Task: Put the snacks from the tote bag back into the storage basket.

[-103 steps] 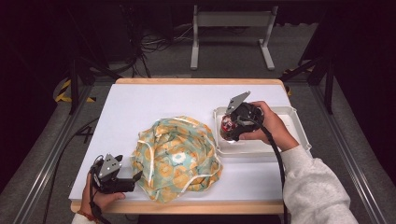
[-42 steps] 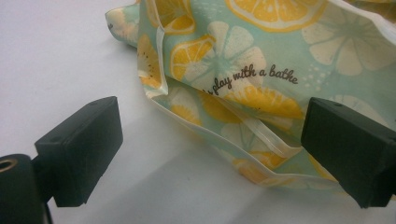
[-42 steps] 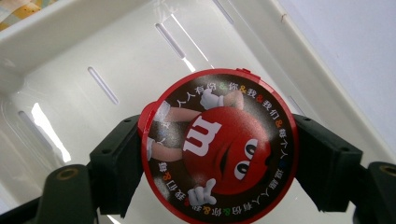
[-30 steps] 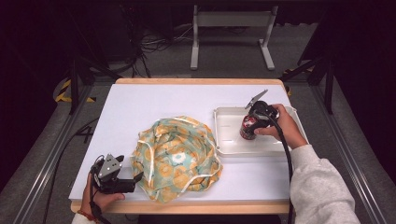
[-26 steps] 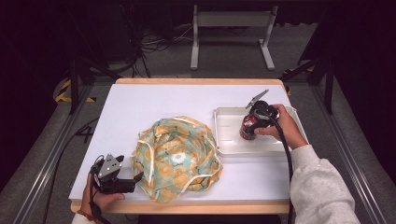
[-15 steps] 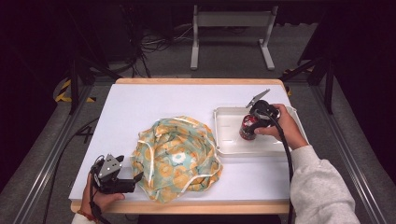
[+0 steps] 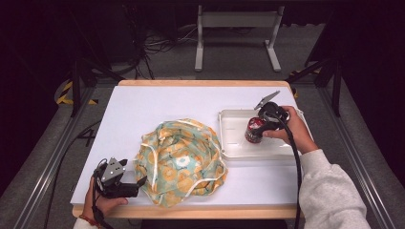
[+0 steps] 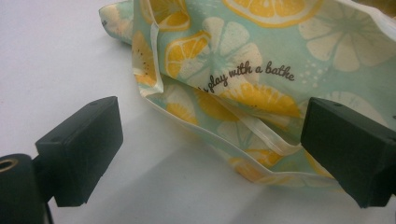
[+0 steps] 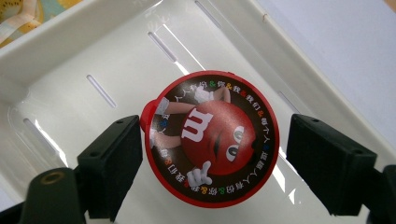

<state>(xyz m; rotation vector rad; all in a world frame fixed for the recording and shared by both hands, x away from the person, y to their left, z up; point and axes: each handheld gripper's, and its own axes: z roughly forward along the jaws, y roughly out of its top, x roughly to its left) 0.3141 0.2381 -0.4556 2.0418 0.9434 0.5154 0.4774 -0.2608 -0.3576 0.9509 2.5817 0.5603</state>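
The bag (image 7: 180,162) lies on the table (image 7: 157,102) near its front edge, a little left of the middle; the tray (image 7: 230,133) sits just beside it toward the right edge, about midway between front and back; the can (image 7: 255,130) stands upright in the tray, toward its right end; the right gripper (image 7: 261,125) hangs over the can from the right edge, with the can between its spread jaws, which have just been opening; the left gripper (image 7: 139,182) lies at the front left corner, just left of the bag, its jaws set wide with the bag's near edge between them; the back half of the table lies behind all of these.
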